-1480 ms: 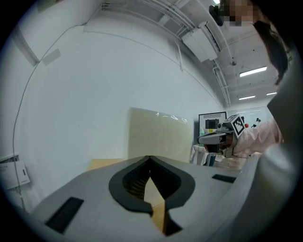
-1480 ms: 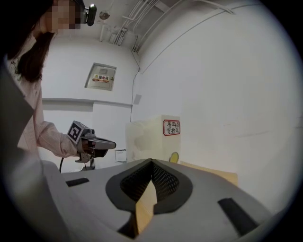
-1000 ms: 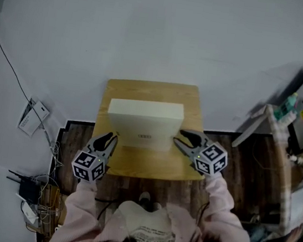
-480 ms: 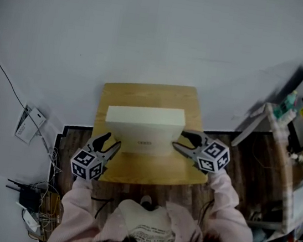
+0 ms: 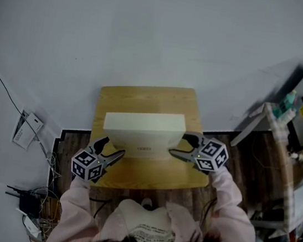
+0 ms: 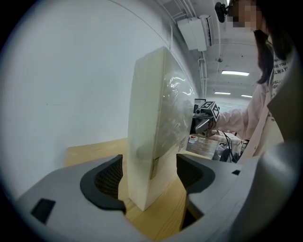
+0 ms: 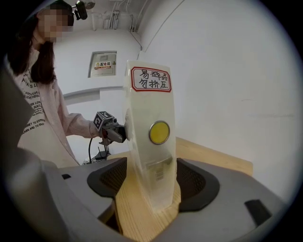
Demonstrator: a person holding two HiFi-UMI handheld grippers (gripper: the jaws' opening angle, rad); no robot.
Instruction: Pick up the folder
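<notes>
"So, have you got hold of it?"

"No. My left gripper (image 5: 112, 147) and right gripper (image 5: 180, 144) have just been opening; both sets of jaws are released, pads off it."

"And the folder (image 5: 144, 133)?"

"Upright on the table (image 5: 149, 174), one end standing between each pair of jaws."

A lab-like workroom: bare white walls (image 5: 153, 28), ceiling strip lights (image 6: 235, 73), a wall air conditioner (image 6: 199, 30), floor cables (image 5: 41, 221).
</notes>
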